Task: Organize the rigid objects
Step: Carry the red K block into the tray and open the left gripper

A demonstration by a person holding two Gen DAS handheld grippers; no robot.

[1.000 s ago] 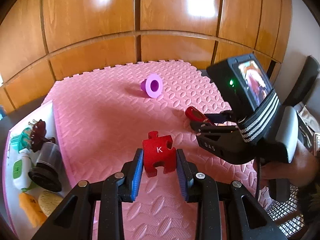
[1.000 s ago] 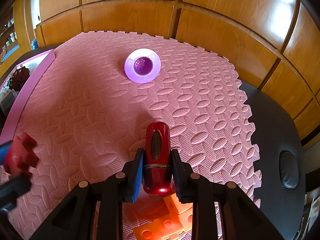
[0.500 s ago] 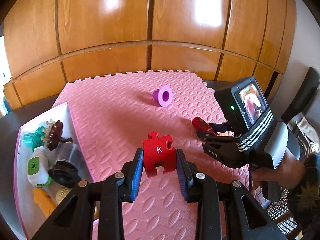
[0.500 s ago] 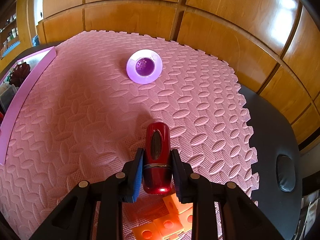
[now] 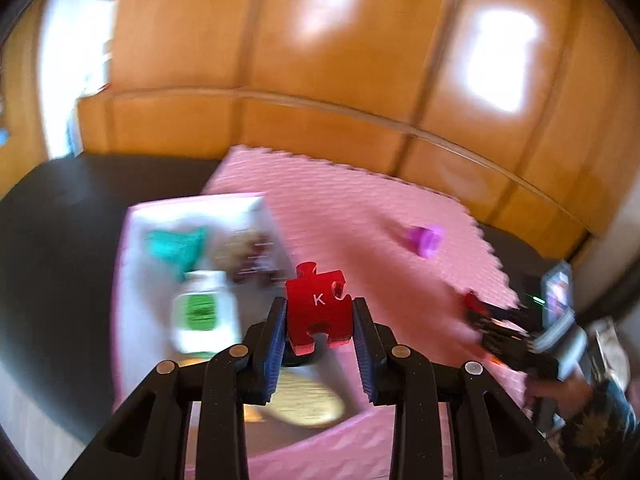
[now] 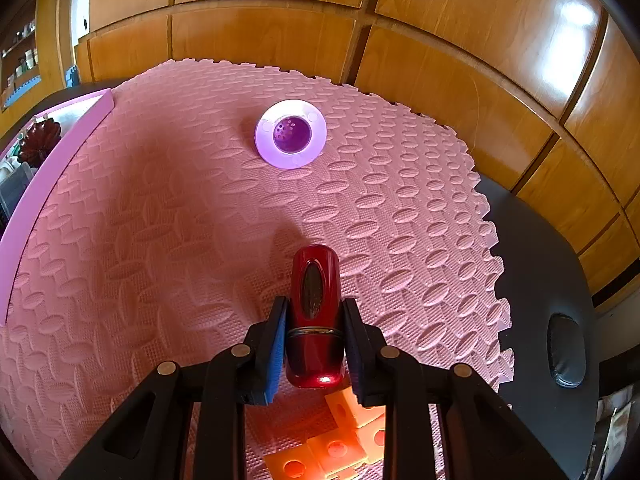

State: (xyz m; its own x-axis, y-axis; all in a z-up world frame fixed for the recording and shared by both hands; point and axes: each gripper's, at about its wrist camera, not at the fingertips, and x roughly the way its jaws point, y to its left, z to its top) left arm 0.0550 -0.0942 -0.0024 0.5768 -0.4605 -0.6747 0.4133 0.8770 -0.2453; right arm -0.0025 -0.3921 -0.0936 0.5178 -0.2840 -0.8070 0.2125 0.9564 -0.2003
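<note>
My left gripper (image 5: 319, 312) is shut on a red puzzle piece (image 5: 318, 310) marked K, held above the near end of a pink-rimmed tray (image 5: 124, 280). The left wrist view is blurred by motion. My right gripper (image 6: 314, 320) is shut on a glossy dark red cylinder (image 6: 315, 304), held over the pink foam mat (image 6: 160, 240). In the left wrist view that right gripper (image 5: 480, 312) appears at the right, with a hand behind it. A purple funnel-shaped cup (image 6: 291, 134) lies on the mat beyond the cylinder; this purple cup (image 5: 426, 238) also shows in the left wrist view.
The tray holds a white bottle with a green label (image 5: 202, 312), a teal item (image 5: 176, 246), a dark spiky item (image 6: 40, 142) and a yellowish sponge (image 5: 304, 400). Orange foam blocks (image 6: 340, 440) lie under my right gripper. A dark tabletop (image 6: 540, 260) surrounds the mat; wooden panels (image 6: 440, 60) stand behind.
My left gripper has swung left with the puzzle piece, from over the mat to over the tray, and rolled. The right gripper with the red cylinder has stayed put.
</note>
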